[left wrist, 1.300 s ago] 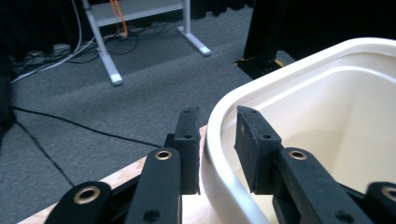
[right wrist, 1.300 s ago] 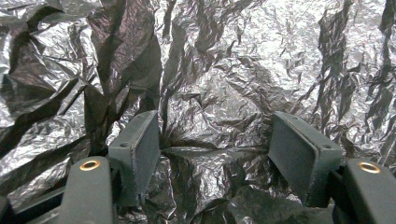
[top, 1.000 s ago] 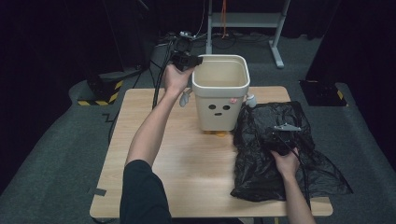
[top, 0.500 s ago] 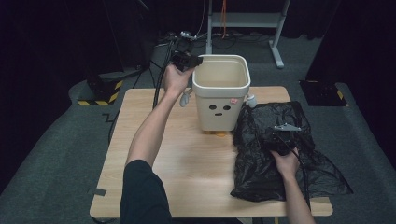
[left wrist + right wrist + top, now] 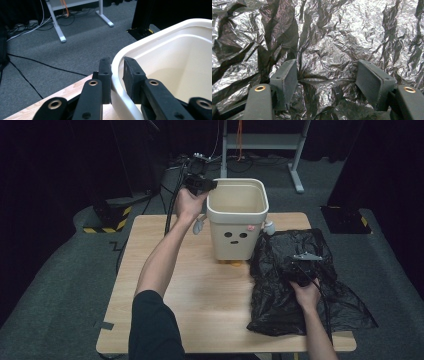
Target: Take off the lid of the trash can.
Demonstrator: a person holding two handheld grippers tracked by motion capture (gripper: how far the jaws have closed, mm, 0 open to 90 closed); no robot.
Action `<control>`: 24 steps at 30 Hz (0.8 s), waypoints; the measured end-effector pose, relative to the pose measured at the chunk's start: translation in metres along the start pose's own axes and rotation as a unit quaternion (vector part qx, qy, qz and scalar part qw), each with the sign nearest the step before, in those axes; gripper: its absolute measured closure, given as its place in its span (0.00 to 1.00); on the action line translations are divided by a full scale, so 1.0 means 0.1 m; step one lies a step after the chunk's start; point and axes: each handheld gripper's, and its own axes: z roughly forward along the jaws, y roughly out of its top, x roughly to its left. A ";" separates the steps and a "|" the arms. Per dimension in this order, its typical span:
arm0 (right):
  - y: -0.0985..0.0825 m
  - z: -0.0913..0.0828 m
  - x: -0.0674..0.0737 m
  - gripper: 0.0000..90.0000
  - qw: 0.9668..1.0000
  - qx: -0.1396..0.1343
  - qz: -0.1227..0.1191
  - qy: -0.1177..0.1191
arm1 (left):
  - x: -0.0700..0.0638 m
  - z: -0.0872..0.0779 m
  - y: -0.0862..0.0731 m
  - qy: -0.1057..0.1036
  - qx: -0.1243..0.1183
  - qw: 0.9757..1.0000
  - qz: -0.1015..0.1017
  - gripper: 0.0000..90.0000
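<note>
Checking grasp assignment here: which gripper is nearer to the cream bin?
Left. The left gripper straddles the cream bin rim at its far left corner. The right gripper is off to the bin's right, jaws wide, down on the black plastic bag.

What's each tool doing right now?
Left tool: closed on the bin rim.
Right tool: open, jaws pressed down on the black trash bag.
</note>
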 end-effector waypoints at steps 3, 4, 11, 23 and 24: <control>0.00 0.00 0.00 0.37 1.000 0.000 0.001 0.000 | 0.00 0.00 0.00 -0.001 -0.001 1.000 0.003 0.85; 0.00 0.00 0.00 0.37 1.000 0.000 0.000 0.000 | 0.02 0.00 -0.01 -0.004 -0.002 1.000 -0.001 0.85; 0.00 0.00 0.00 0.37 1.000 0.000 0.000 -0.001 | 0.06 0.00 0.01 -0.008 -0.004 1.000 -0.001 0.85; 0.00 0.00 0.02 0.37 1.000 -0.004 -0.007 -0.008 | 0.10 -0.18 0.11 -0.014 -0.020 1.000 -0.012 0.86; 0.00 0.00 0.02 0.37 1.000 -0.004 -0.007 -0.008 | 0.10 -0.22 0.12 -0.014 -0.022 1.000 -0.012 0.86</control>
